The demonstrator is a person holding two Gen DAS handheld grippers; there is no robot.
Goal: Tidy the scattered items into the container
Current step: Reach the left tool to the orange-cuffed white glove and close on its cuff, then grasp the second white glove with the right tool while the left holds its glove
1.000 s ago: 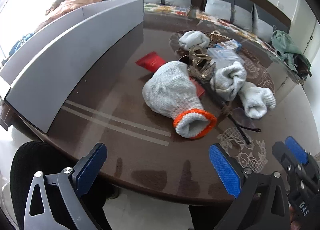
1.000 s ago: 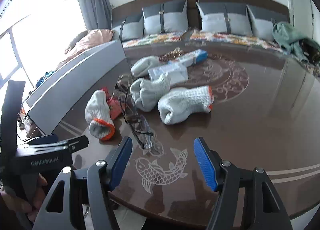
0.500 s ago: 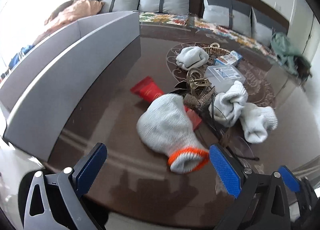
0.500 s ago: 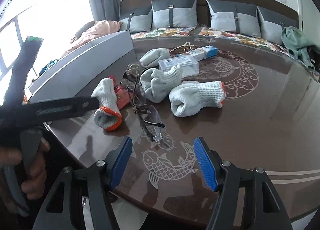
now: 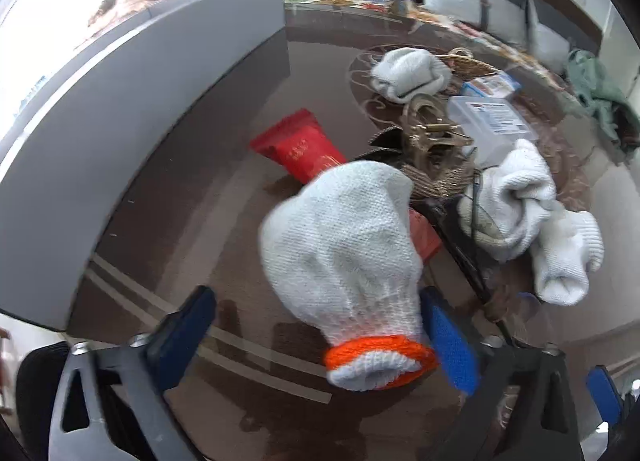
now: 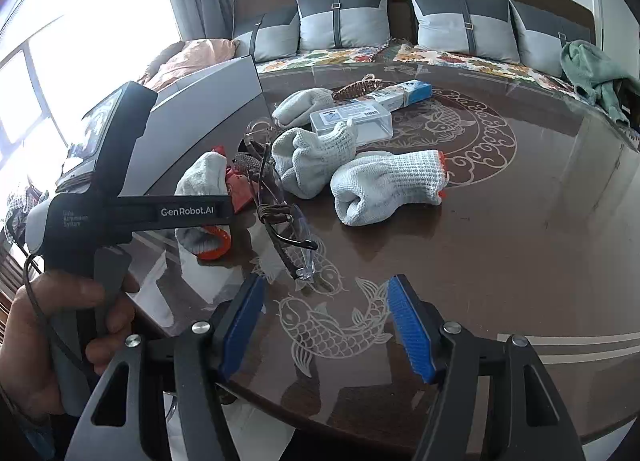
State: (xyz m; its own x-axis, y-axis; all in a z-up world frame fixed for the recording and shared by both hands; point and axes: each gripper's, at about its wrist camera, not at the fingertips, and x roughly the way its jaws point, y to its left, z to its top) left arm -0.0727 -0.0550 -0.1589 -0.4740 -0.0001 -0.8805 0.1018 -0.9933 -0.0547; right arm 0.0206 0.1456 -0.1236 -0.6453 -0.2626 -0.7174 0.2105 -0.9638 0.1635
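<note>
A white knit glove with an orange cuff lies on the brown table, partly over a red packet. My left gripper is down at the cuff and its jaws are closing. The cuff sits between them against the right pad, while the left pad stands clear of it. The grey container stands to the left along the table edge. My right gripper hangs open over the fish engraving near the front edge, with nothing between its fingers. In the right wrist view the left tool's black body covers part of the same glove.
Safety glasses, two more white gloves, another glove, a clear plastic box, a blue-white carton and a woven trinket lie mid-table. A sofa with cushions stands behind. A hand grips the left tool.
The left gripper has moved forward and down to the orange-cuffed glove, so the cuff now lies between its jaws, which have narrowed. The right gripper has stayed in place.
</note>
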